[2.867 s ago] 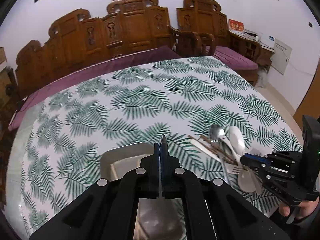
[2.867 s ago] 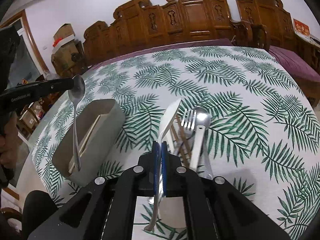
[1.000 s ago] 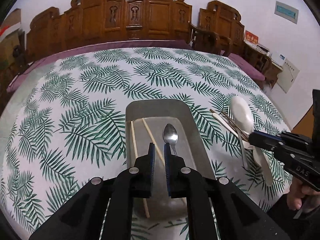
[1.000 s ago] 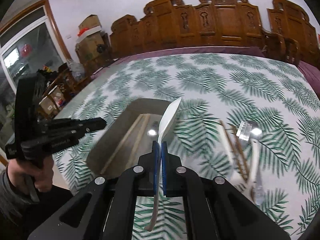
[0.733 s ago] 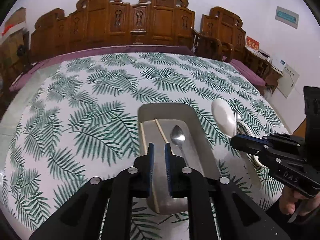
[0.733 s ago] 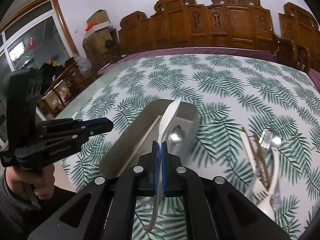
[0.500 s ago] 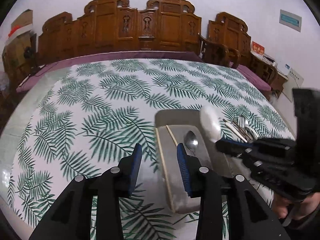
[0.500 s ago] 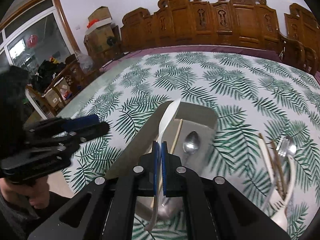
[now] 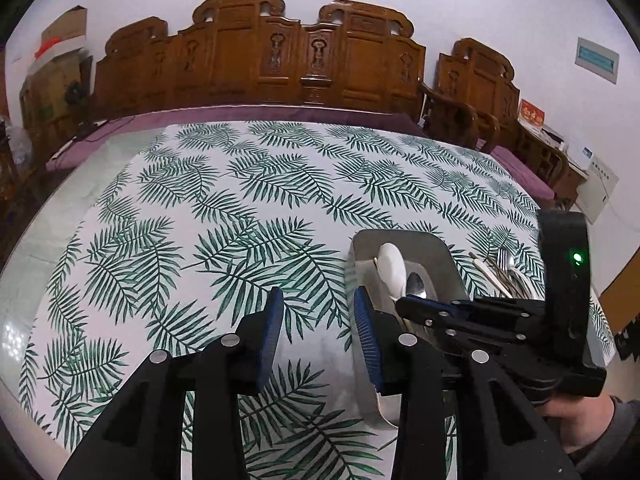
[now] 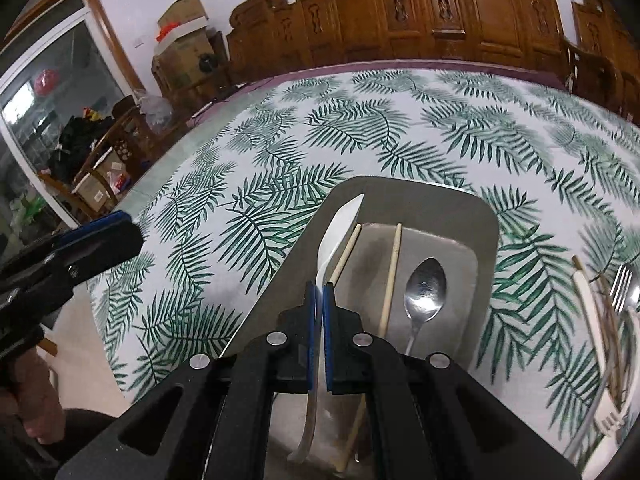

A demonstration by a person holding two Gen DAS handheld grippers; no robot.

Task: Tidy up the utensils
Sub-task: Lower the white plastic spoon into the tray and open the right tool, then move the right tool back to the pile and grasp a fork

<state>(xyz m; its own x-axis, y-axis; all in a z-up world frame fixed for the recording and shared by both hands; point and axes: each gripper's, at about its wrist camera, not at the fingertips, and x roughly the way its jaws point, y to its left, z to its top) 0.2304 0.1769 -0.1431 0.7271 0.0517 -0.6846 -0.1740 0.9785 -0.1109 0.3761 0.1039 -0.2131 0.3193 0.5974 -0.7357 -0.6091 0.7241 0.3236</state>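
**White spoon poised over the tray**

A round table under a palm-leaf cloth (image 10: 280,184) fills both views, with carved wooden benches (image 9: 280,60) along the wall at the top of the frames.

The white spoon (image 10: 334,236) is clamped by its handle in the right gripper (image 10: 320,292), whose pads are pressed together on it. Seen from the right wrist, the spoon's long axis runs up the centre of the frame, bowl foremost, lying over the left part of the grey tray (image 10: 486,224). Its bowl looks to be above the tray floor, not resting on it, though the height is hard to judge. The next move likely calls for lowering it a little and letting go, lengthwise with the tray.

Inside the tray lie two pale chopsticks (image 10: 394,264) just right of the spoon and a metal spoon (image 10: 424,288) further right; none blocks the drop. More utensils (image 10: 612,320) wait on the cloth at the right edge, well apart from the tray.

The left gripper (image 9: 318,316) stands with its jaws apart and nothing between them, over bare cloth just left of the tray in its own view.
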